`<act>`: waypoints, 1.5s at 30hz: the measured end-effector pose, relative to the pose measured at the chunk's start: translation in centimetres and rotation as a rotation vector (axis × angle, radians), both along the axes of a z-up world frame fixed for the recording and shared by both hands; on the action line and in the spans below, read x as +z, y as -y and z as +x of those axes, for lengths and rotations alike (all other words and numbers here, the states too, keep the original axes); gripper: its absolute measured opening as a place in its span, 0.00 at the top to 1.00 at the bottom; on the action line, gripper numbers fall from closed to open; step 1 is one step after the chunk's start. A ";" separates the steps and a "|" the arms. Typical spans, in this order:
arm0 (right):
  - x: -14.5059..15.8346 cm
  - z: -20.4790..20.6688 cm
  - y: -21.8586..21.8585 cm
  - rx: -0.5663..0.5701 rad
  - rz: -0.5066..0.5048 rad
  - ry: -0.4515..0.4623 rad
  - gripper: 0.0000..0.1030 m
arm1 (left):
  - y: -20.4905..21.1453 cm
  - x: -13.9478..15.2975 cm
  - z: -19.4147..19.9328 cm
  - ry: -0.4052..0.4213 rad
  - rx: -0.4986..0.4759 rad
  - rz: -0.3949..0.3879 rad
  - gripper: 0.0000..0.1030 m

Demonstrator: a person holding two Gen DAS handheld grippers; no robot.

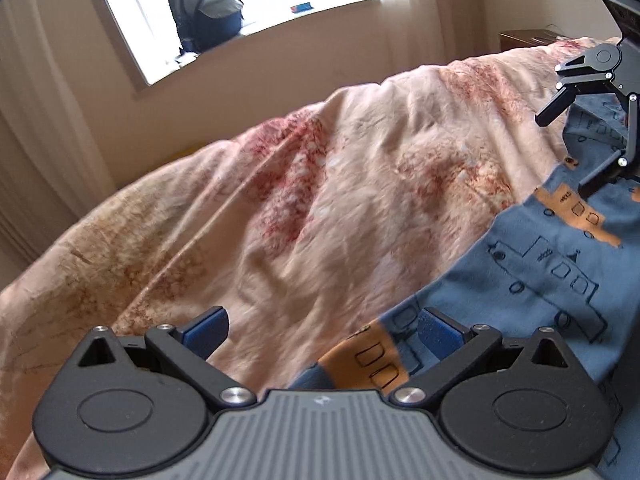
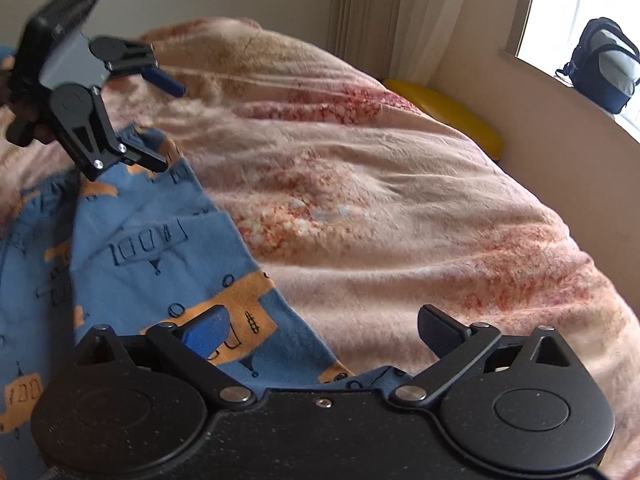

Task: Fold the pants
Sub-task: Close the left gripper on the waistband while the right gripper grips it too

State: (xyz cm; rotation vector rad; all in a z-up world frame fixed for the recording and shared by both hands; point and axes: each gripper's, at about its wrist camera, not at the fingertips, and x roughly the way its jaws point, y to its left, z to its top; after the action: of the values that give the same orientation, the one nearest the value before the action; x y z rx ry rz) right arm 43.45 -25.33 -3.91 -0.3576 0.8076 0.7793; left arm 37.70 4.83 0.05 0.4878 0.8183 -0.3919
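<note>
From the left wrist camera, the left gripper (image 1: pixel 323 334) hangs over the bed with its two blue-padded fingers (image 1: pixel 206 330) spread wide and nothing between them; one pad sits above the peach blanket (image 1: pixel 280 200), the other above the edge of the pants (image 1: pixel 540 264). The pants, blue with orange and outlined vehicle prints, lie flat on the blanket toward the right of this view. Farther along them the right gripper (image 1: pixel 562 152) hovers with its jaws parted too, holding nothing. A dark backpack (image 1: pixel 208 12) stands on the window sill behind the bed. From the right wrist camera, the right gripper (image 2: pixel 323 334) is likewise released, one finger above the pants (image 2: pixel 152 248) and the other above bare blanket (image 2: pixel 400 200). The cloth runs away to the left, where the left gripper (image 2: pixel 170 126) floats spread above its far end. A yellow cushion (image 2: pixel 448 114) lies wedged between bed and wall, and the backpack (image 2: pixel 604 64) shows at the window.
</note>
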 end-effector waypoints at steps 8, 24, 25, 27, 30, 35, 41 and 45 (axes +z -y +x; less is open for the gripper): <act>-0.9 -0.7 2.1 0.036 -0.062 -0.035 0.30 | -0.4 -2.2 1.7 -0.172 -0.052 0.044 0.27; -1.3 -0.2 -0.7 0.115 -0.085 -0.096 0.75 | 0.9 -1.1 -0.3 -0.111 0.031 0.103 1.00; -1.5 -0.6 -1.0 0.134 -0.098 -0.091 0.87 | 1.0 -0.9 -0.6 -0.103 0.036 0.099 1.00; -1.7 -1.5 -1.4 0.145 -0.118 -0.066 0.94 | 0.9 -0.2 -1.6 -0.089 0.045 0.090 1.00; -0.4 -2.6 -1.2 0.115 -0.130 0.011 1.00 | 0.6 1.3 -2.9 -0.045 0.083 0.060 1.00; 3.4 -1.7 -1.6 -0.004 -0.121 0.214 1.00 | 0.6 4.5 -2.9 0.162 0.175 0.077 1.00; 5.3 3.7 -4.6 -0.110 -0.173 0.372 1.00 | 0.6 5.1 1.4 0.252 0.270 0.117 1.00; 2.3 8.0 -6.6 -0.155 -0.227 0.315 1.00 | 0.2 1.4 4.7 0.169 0.305 0.128 1.00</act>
State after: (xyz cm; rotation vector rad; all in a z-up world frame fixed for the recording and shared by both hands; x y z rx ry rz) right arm 51.45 -18.74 -1.58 -0.5972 0.6185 0.4717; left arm 42.39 4.65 1.45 0.4982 0.7417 -0.0163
